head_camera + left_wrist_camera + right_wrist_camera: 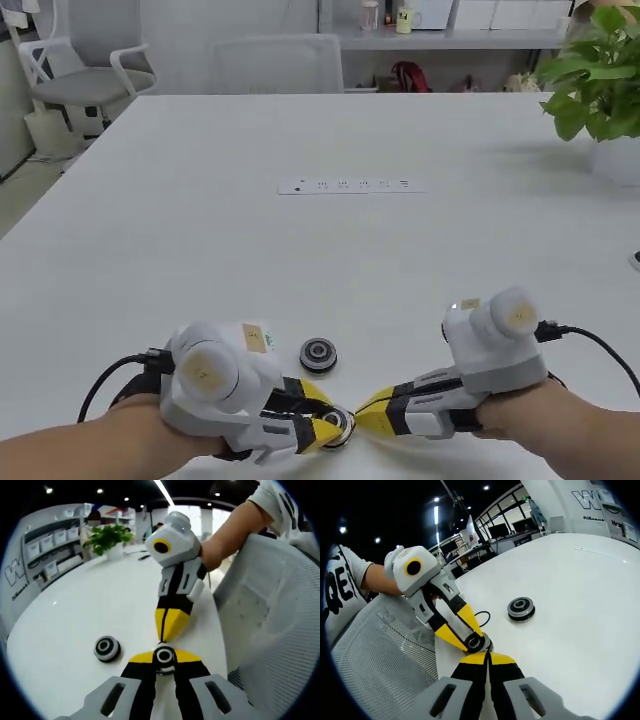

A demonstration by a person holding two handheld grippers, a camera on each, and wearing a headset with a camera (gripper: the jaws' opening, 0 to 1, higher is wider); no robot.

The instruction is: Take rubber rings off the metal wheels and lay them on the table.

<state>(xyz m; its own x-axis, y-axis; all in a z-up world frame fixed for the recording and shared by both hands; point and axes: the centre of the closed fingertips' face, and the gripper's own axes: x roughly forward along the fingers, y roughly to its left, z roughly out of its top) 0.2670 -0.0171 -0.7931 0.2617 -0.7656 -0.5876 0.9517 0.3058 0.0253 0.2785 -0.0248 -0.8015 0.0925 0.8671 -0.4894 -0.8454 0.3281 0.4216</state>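
A small metal wheel with a black rubber rim is held just above the white table near its front edge, and my left gripper is shut on it. My right gripper comes in from the right with its jaws shut. Its yellow fingertips touch the held wheel's rim. I cannot tell whether they pinch the rubber ring. A second wheel with its black ring on lies flat on the table just beyond the left gripper, also seen as a wheel in the right gripper view.
A flush power strip sits in the table's middle. A potted plant stands at the far right. Chairs stand past the far end. A grey mesh chair back is close behind the grippers. A thin black loop lies near the left gripper.
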